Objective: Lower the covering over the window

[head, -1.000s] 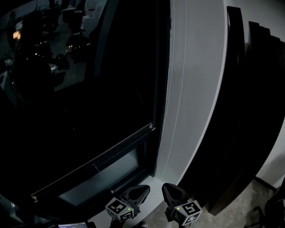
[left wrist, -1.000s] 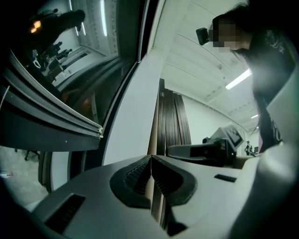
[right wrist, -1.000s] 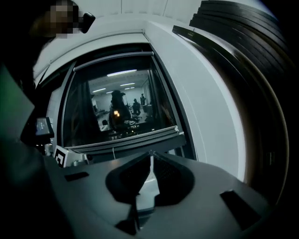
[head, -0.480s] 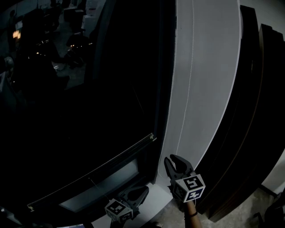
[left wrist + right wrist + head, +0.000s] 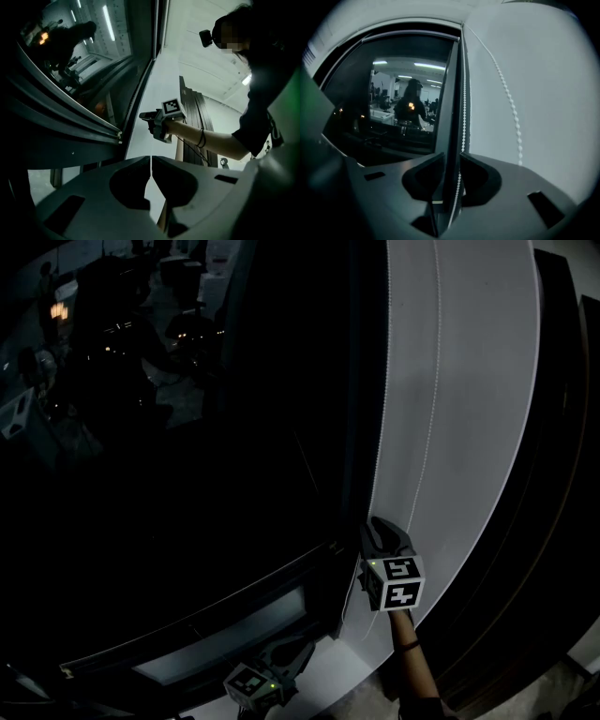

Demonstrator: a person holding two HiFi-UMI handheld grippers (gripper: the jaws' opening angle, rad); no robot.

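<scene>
A dark window (image 5: 187, 427) fills the left of the head view. A long bar (image 5: 197, 615), which looks like the blind's bottom rail, crosses it low down. A white bead chain (image 5: 361, 563) hangs down the frame's right edge, and a second strand (image 5: 429, 427) lies on the white wall. My right gripper (image 5: 382, 529) is raised beside the frame and open. In the right gripper view the bead chain (image 5: 462, 136) and the frame's edge pass between the parted jaws of the right gripper (image 5: 451, 161), with no pad pressing. My left gripper (image 5: 298, 648) hangs low by the sill, shut and empty.
Dark vertical panels (image 5: 553, 474) stand against the wall at the right. A white sill (image 5: 328, 676) runs under the window. In the left gripper view, the person's arm (image 5: 206, 138) holds the right gripper (image 5: 146, 116) up by the frame.
The right gripper has risen from sill height up along the wall to the bead chain, and its jaws have parted. The left gripper stays low and shut.
</scene>
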